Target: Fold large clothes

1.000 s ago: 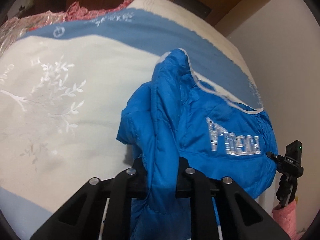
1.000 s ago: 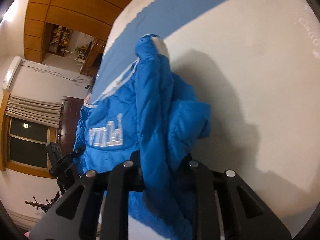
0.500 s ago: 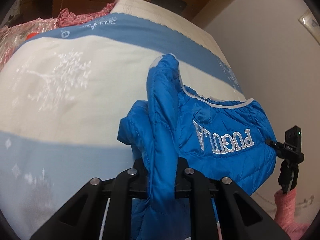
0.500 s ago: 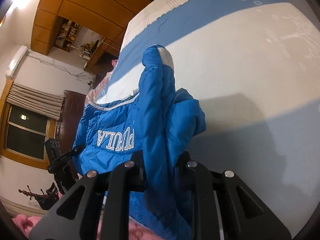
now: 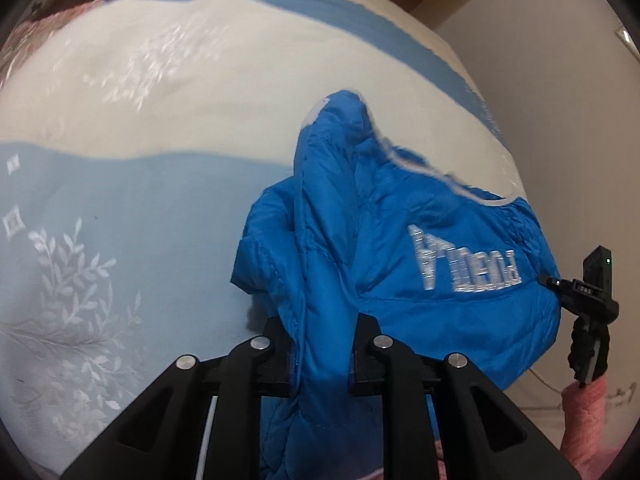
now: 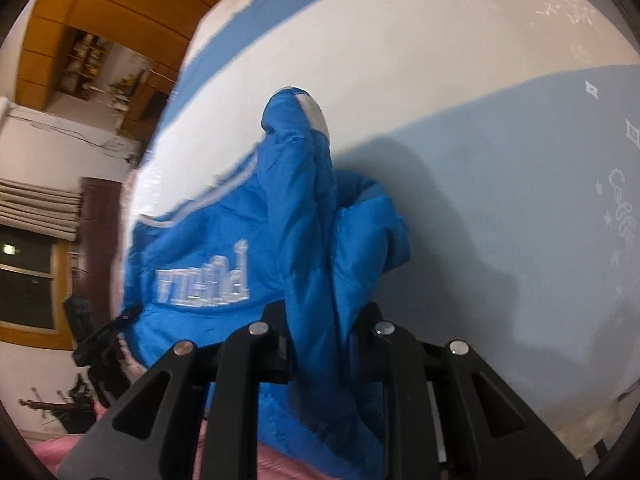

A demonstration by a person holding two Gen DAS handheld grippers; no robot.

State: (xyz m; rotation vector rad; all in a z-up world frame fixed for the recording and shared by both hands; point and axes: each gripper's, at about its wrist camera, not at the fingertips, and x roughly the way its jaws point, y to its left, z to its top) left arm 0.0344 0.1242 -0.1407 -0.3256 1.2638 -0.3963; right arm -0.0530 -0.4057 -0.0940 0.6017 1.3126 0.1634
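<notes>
A bright blue padded jacket (image 5: 432,264) with white embroidered lettering and white trim hangs between both grippers above the bed. My left gripper (image 5: 322,354) is shut on a bunched fold of it. My right gripper (image 6: 324,350) is shut on another bunched fold of the jacket (image 6: 248,248). The right gripper also shows at the right edge of the left wrist view (image 5: 592,320), and the left gripper at the left edge of the right wrist view (image 6: 96,336). The jacket's lower part is hidden behind the gripper bodies.
The bed cover (image 5: 132,168) is cream with light blue bands and white leaf embroidery; it also fills the right wrist view (image 6: 500,208). A white wall (image 5: 560,100) stands at the right. Wooden cabinets (image 6: 80,12) and a window (image 6: 24,276) lie beyond the bed.
Both grippers have moved with the jacket over the bed; the light blue band of the cover now lies under the jacket. Both stay shut on the fabric.
</notes>
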